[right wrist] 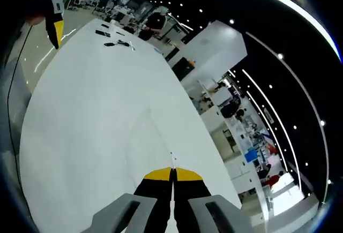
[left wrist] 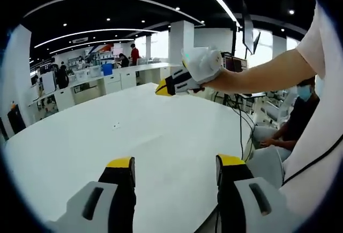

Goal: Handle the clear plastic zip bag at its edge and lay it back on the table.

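The clear zip bag (right wrist: 147,136) shows as a faint see-through outline over the white table (right wrist: 96,110). Its edge runs down into my right gripper (right wrist: 172,173), whose yellow-tipped jaws are pressed together on it. In the left gripper view the right gripper (left wrist: 170,84) hangs above the far side of the table (left wrist: 134,136), held by a white-gloved hand (left wrist: 203,64), and the bag is too clear to make out there. My left gripper (left wrist: 176,163) is open over the near part of the table with nothing between its jaws. It also appears at the top left as the left gripper (right wrist: 55,21).
A seated person (left wrist: 292,131) with cables beside them is at the table's right edge. A small speck (left wrist: 114,126) lies mid-table. Small dark items and a cable (right wrist: 115,37) lie at the table's far end. Desks, shelves and people fill the room beyond.
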`<state>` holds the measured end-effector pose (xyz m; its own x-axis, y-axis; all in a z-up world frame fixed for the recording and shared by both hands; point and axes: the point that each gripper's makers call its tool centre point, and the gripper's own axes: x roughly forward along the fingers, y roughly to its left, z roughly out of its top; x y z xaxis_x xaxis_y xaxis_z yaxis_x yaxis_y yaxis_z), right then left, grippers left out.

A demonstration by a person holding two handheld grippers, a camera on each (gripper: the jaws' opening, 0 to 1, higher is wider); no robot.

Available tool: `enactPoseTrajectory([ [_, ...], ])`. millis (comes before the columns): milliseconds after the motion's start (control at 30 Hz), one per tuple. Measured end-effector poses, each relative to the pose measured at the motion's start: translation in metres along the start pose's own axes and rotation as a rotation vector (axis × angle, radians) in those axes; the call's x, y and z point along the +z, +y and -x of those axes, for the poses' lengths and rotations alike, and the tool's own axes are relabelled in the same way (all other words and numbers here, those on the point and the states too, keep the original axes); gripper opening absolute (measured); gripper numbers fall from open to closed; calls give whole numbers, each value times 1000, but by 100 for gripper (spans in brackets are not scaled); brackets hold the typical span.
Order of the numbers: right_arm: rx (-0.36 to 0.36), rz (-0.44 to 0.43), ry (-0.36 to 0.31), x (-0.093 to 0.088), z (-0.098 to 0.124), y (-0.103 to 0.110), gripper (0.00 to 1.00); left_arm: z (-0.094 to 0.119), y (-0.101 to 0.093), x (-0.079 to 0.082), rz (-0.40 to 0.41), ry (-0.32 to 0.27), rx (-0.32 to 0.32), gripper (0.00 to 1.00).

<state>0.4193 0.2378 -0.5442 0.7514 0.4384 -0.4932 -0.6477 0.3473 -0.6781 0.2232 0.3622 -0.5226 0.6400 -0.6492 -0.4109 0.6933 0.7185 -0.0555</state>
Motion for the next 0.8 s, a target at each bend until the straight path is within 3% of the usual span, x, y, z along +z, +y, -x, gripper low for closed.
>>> enactPoseTrajectory([
  [367, 42, -1, 18, -17, -8, 36, 0, -1, 2, -2, 7, 8, 3, 58],
  [800, 113, 9, 27, -38, -13, 94, 0, -3, 2, -6, 13, 20, 5, 57],
])
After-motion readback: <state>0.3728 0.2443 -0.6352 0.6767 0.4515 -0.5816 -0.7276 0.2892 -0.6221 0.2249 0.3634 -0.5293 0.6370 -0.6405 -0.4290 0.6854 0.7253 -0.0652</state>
